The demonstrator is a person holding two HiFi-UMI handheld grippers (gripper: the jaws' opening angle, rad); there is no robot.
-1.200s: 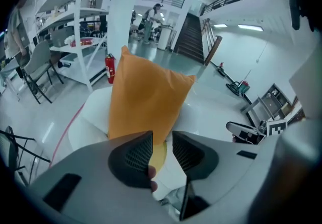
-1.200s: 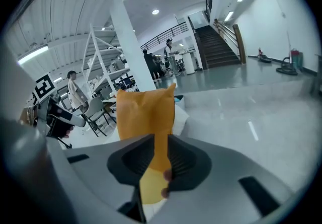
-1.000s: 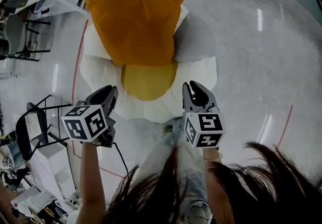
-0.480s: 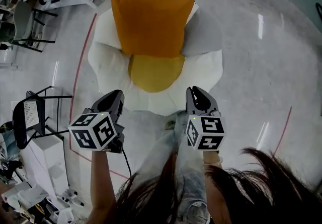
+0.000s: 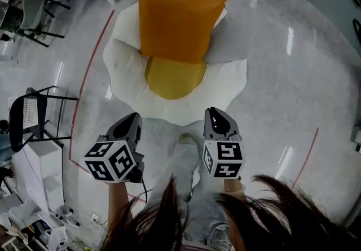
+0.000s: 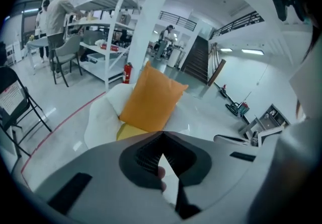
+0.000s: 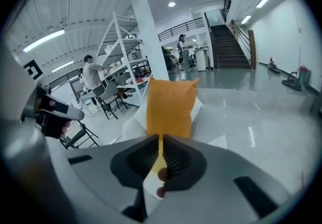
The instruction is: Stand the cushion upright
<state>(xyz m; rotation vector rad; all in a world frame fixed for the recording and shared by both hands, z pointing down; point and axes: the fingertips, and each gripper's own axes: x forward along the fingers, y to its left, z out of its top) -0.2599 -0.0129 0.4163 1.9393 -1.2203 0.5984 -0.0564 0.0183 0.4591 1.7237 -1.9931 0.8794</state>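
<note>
Cushion (image 5: pixel 176 21) upright, left tool (image 5: pixel 131 123), right tool (image 5: pixel 216 117) farther back, closing empty

Glossy pale floor (image 5: pixel 293 75) catching the ceiling strip lights (image 7: pixel 43 40), a red line (image 5: pixel 90 69) curving down the left; black folding chair (image 5: pixel 25 120) near left, white shelving (image 6: pixel 108 42) and pillar (image 7: pixel 148 42) far back, staircase (image 7: pixel 229 47) far right

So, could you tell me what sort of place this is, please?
Likely a large indoor workshop or lab hall: polished floor, white metal shelving and a staircase at the back.
</note>
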